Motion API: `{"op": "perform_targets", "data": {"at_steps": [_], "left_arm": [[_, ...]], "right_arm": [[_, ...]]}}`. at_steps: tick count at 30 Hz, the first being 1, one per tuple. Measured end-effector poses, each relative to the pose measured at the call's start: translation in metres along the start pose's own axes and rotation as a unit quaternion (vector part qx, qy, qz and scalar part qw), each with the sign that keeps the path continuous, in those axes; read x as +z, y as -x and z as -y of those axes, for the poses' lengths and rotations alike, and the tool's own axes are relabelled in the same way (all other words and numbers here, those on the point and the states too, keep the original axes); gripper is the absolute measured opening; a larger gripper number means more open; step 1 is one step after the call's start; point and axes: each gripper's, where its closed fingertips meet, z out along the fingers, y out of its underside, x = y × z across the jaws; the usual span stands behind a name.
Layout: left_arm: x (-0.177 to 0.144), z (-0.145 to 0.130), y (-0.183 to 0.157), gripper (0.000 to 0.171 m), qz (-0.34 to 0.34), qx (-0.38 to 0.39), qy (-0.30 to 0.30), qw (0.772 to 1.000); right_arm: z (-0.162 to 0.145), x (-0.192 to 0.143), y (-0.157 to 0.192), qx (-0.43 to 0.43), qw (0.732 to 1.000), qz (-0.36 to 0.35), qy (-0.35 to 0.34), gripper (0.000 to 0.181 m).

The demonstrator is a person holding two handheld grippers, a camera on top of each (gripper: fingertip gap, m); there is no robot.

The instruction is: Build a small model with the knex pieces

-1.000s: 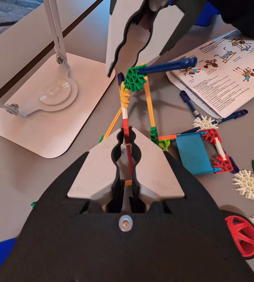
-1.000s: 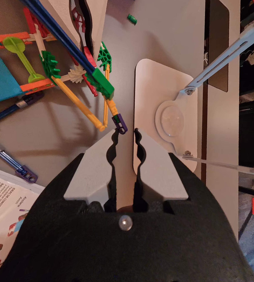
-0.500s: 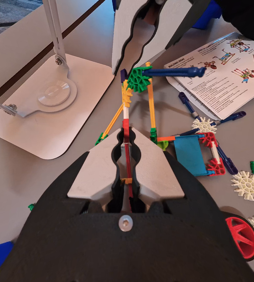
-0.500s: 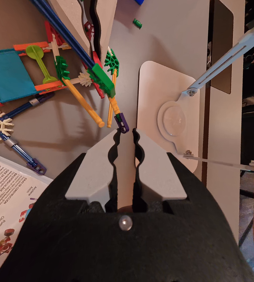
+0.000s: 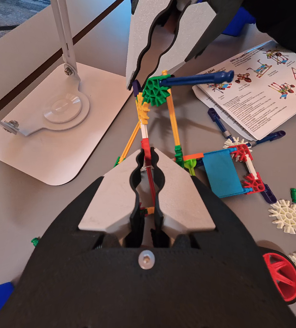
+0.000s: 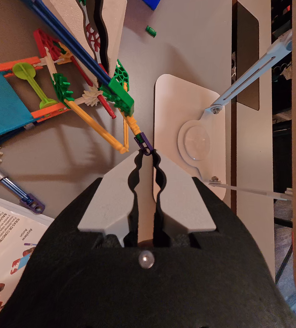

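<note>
A rod-and-connector toy model stands on the grey table, with a green connector [image 5: 154, 92] at its top and a dark blue rod [image 5: 197, 79] sticking out to the right. My left gripper [image 5: 146, 151] is shut on the model's red rod [image 5: 150, 177], low on the frame. My right gripper [image 6: 147, 151] comes in from above and its tips pinch the end of the purple connector [image 6: 142, 141] on a yellow rod at the model's top. It also shows in the left wrist view [image 5: 139, 83]. The left gripper's fingers [image 6: 116, 26] show at the top of the right wrist view.
A white stand base [image 5: 42, 134] with slanted struts lies left of the model. An instruction booklet [image 5: 261, 99] lies at the far right. A light blue panel [image 5: 221, 175], white snowflake connectors [image 5: 287, 218], a red wheel [image 5: 282, 278] and a small green piece [image 6: 151, 31] lie around. The right gripper is farther from the red wheel [image 5: 282, 278], some 25 centimeters, than the left, some 20 centimeters.
My right gripper has moved down onto the purple connector, which now sits between its tips. Its fingers have narrowed slightly. The left gripper keeps its hold on the red rod.
</note>
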Motion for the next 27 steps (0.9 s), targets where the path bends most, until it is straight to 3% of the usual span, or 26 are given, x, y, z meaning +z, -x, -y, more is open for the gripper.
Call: {"op": "perform_targets", "data": {"at_steps": [13,15,27], "left_arm": [[0.0000,0.0001,0.0023,0.007,0.010,0.010,0.000,1.000],[0.0005,0.0005,0.0046,0.014,0.019,0.011,0.001,1.000],[0.0019,-0.0009,0.0056,0.006,0.027,0.022,0.006,0.999]], "right_arm": [[0.0018,0.0049,-0.0073,0.009,1.000,-0.023,-0.005,0.010],[0.0030,0.0052,-0.0071,0.011,1.000,-0.022,-0.008,0.009],[0.0035,0.0039,-0.0081,0.013,1.000,-0.024,-0.009,0.013]]}}
